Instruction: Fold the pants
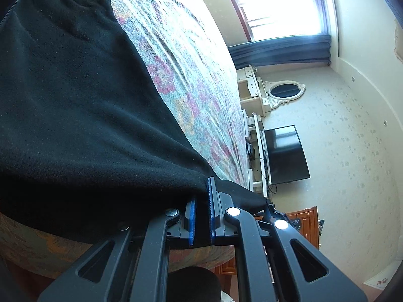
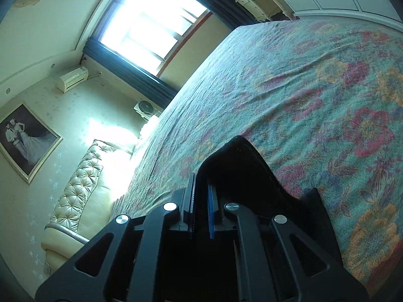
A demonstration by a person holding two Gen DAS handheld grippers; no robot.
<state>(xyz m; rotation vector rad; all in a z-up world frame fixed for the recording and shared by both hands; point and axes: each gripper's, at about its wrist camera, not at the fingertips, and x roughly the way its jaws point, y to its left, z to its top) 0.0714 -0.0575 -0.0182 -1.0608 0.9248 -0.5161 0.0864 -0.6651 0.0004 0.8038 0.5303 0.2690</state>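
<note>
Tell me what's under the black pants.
Under the pants lies the floral bedspread, visible around them. Whatever sits beneath their middle is covered.

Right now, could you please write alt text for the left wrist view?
The left gripper is shut on the edge of black pants spread over a floral bedspread. Beyond the bed are a bright window and a dark television.

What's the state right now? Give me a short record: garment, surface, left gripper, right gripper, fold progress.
garment: black pants, partly draped over the bed
surface: floral bedspread
left gripper: shut on black pants, pinching an edge
right gripper: shut on black pants, fabric bunched between the pads
fold progress: both ends gripped; no finished fold visible
background: television, window
</note>
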